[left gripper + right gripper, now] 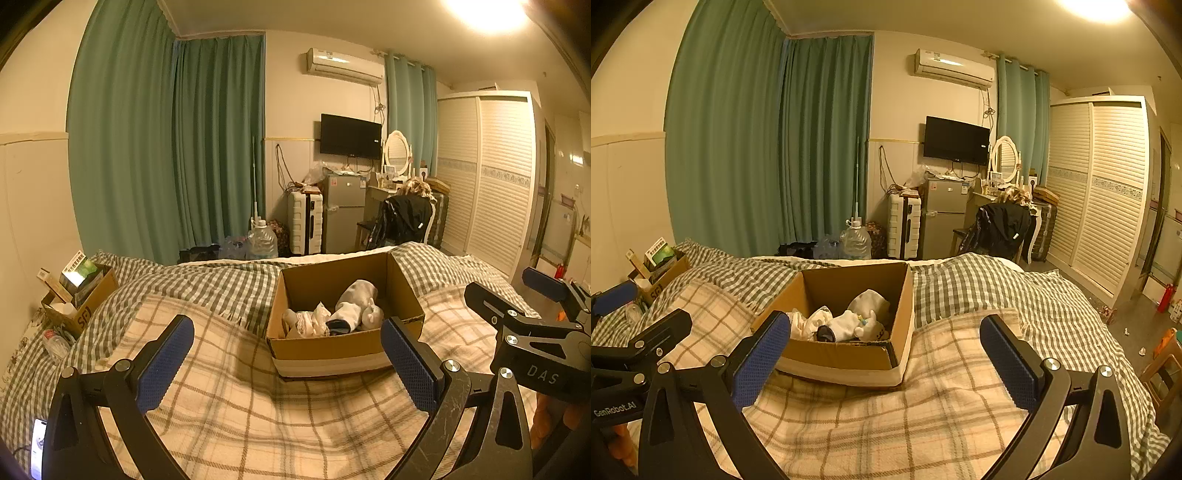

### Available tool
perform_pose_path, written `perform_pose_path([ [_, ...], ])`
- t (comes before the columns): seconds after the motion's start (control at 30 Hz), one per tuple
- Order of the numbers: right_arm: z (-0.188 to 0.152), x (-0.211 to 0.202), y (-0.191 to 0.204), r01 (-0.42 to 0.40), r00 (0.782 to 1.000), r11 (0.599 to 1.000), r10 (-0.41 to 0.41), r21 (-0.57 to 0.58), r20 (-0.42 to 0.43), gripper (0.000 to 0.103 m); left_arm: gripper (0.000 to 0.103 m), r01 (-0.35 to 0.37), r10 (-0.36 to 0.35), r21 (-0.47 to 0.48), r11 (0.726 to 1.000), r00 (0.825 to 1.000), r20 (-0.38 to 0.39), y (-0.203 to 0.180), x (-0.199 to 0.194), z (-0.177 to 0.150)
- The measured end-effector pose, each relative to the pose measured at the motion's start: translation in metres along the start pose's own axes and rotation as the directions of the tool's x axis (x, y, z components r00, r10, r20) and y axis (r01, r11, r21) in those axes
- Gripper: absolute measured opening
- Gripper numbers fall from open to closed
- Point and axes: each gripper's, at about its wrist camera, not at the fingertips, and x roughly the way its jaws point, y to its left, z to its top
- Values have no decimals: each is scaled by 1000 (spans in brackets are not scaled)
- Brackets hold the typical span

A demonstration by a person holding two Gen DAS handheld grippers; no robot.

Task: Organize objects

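An open cardboard box (405, 295) stands on the bed's plaid blanket (240, 398). Inside lie several rolled white socks (352, 301) and pale cloth items (314, 321). The box also shows in the right wrist view (905, 325), with the socks (846, 325) inside. My left gripper (288, 365) is open and empty, just before the box's near side. My right gripper (886, 365) is open and empty, held to the right of the box's near corner. The right gripper shows at the right edge of the left wrist view (524, 306), and the left gripper at the left edge of the right wrist view (635, 314).
A smaller cardboard box (88, 295) with books and a plastic bottle (55, 343) sit at the bed's left side. A phone (37, 446) lies at the lower left. Beyond the bed are a water jug (262, 240), suitcase (304, 221), fridge (341, 210), chair with clothes (402, 221) and wardrobe (491, 177).
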Motion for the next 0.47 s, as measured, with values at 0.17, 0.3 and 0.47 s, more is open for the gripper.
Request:
perform_pose_path([
  [0.17, 0, 2, 2, 0, 1000, 1000, 0, -3, -5, 103, 103, 2, -2, -1, 1000, 1000, -6, 0, 2, 0],
  [0.3, 0, 1, 2, 0, 1000, 1000, 0, -1, -5, 103, 103, 1, -1, -1, 1000, 1000, -6, 0, 2, 0],
  [0.47, 0, 1, 1, 0, 1000, 1000, 0, 0, -6, 103, 103, -9, 9, 2, 1000, 1000, -3, 0, 1, -1],
])
